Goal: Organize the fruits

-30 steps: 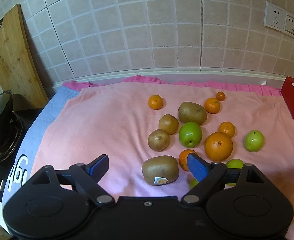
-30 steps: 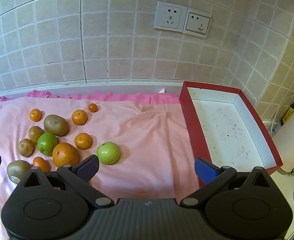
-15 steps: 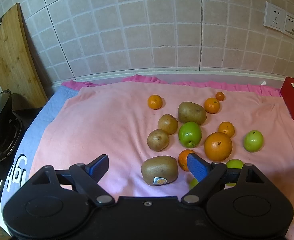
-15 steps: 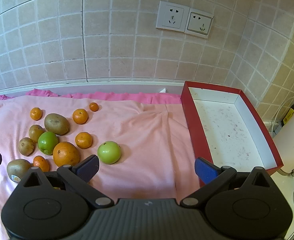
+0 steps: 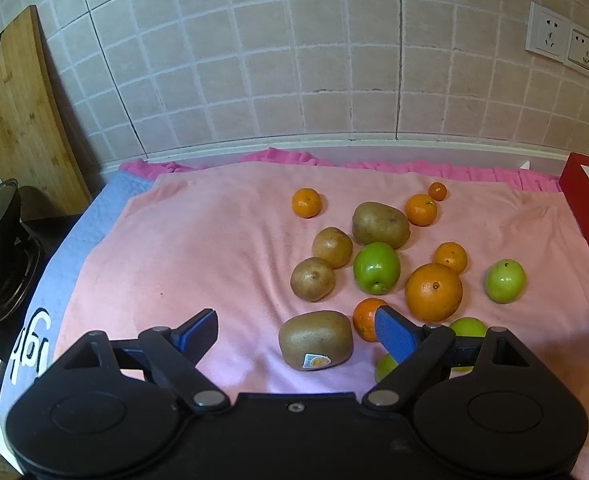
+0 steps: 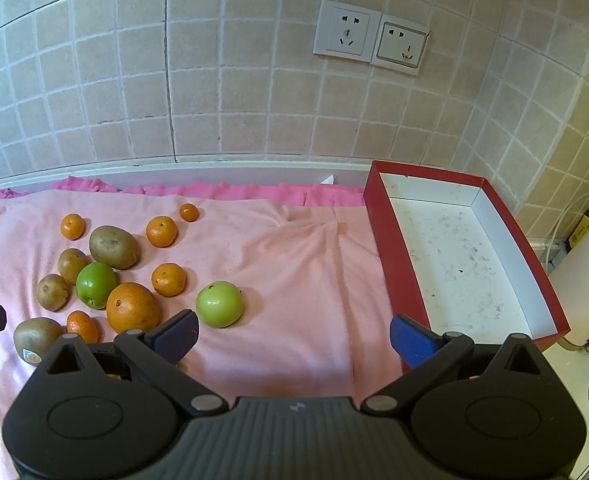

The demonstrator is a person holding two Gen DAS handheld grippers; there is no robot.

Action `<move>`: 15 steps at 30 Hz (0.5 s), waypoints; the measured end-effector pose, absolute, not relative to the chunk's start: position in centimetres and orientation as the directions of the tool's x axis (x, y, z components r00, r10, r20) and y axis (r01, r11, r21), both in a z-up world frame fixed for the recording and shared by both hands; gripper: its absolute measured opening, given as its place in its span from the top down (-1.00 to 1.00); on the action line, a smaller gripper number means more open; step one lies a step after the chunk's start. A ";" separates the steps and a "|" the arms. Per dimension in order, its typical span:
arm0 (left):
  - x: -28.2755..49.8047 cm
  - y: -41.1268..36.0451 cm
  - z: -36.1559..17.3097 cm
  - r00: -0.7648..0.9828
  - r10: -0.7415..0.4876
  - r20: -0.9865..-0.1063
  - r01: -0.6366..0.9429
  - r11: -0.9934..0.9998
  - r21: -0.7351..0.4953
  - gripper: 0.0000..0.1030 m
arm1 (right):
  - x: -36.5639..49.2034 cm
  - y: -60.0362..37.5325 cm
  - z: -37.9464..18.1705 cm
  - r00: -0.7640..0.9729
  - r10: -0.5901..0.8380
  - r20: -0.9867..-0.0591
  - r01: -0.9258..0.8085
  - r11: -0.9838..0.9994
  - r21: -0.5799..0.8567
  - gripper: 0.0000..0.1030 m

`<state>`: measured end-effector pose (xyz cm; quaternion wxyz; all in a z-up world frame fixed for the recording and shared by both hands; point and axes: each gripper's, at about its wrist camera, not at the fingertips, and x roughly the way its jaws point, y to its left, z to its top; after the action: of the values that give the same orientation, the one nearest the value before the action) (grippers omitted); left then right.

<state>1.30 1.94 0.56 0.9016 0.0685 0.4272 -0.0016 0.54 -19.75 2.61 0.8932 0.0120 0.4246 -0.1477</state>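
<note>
Both the left gripper (image 5: 296, 332) and right gripper (image 6: 292, 334) are hovering wide and empty over the pink towel (image 6: 294, 264), so closing carelessly is risking round fruit like the pale green apple (image 6: 219, 304) rolling left, away from the far-right red tray (image 6: 390, 248).

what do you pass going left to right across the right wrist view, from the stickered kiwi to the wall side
kiwi with sticker → dark green apple → large orange → pale green apple → bare pink cloth → red box → white appliance
</note>
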 end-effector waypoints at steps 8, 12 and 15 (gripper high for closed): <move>1.2 2.2 0.5 0.638 0.044 -0.769 0.073 0.990 0.118 -0.97 | 0.8 -19.3 2.4 0.595 -0.246 -0.765 0.265 0.959 -0.103 -1.00; 1.3 2.4 0.5 0.635 0.045 -0.771 0.074 0.990 0.119 -0.97 | 0.7 -19.1 2.2 0.592 -0.246 -0.767 0.261 0.959 -0.106 -1.00; 1.5 2.5 0.4 0.632 0.049 -0.774 0.071 0.990 0.120 -0.97 | 0.8 -19.1 2.1 0.591 -0.246 -0.768 0.258 0.960 -0.109 -1.00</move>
<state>1.46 2.48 0.40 0.9006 0.0696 0.4291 -0.0062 0.82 -19.05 2.09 0.8918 0.0067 0.4298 -0.1413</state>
